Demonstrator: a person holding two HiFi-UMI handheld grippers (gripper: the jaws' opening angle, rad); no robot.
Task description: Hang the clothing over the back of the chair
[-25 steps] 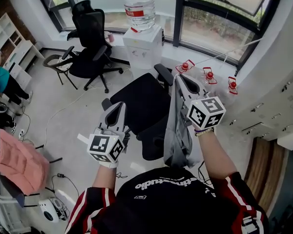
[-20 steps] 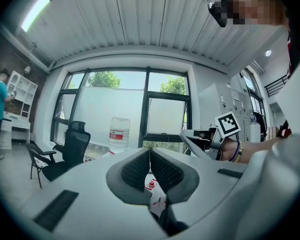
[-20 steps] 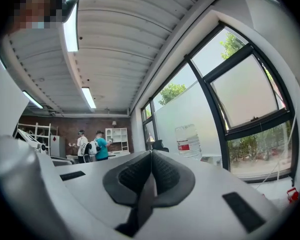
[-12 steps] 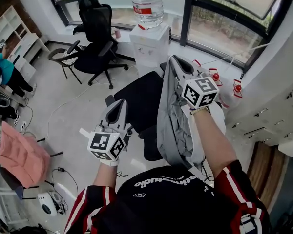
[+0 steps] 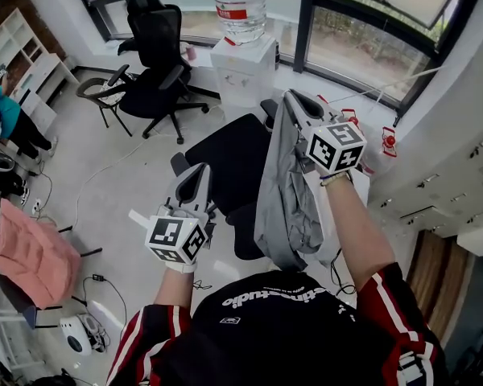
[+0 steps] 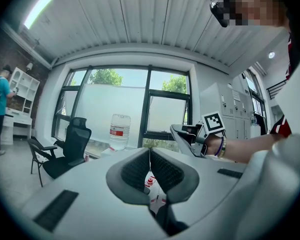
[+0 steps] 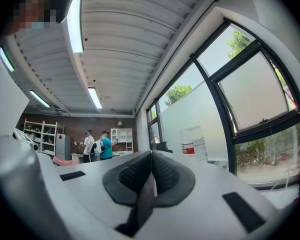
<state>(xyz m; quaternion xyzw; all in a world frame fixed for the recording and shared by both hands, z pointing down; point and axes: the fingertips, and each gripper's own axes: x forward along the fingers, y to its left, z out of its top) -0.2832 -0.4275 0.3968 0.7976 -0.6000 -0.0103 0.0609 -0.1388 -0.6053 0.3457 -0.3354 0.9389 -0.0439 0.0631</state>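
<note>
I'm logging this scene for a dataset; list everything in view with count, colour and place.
grey garment: one, grey, hanging from the right tongs
near office chair: one, black, centre, beneath the tongs
far office chair: one, black, upper left
water dispenser: one, white, by the window
water bottle: one, clear with a red label, on the dispenser
pink padded cloth: one, pink, far left
shelf unit: one, white, upper left
bystander: one, teal top, left edge
left tongs: one, grey, shut, empty
right tongs: one, grey, shut on the garment
</note>
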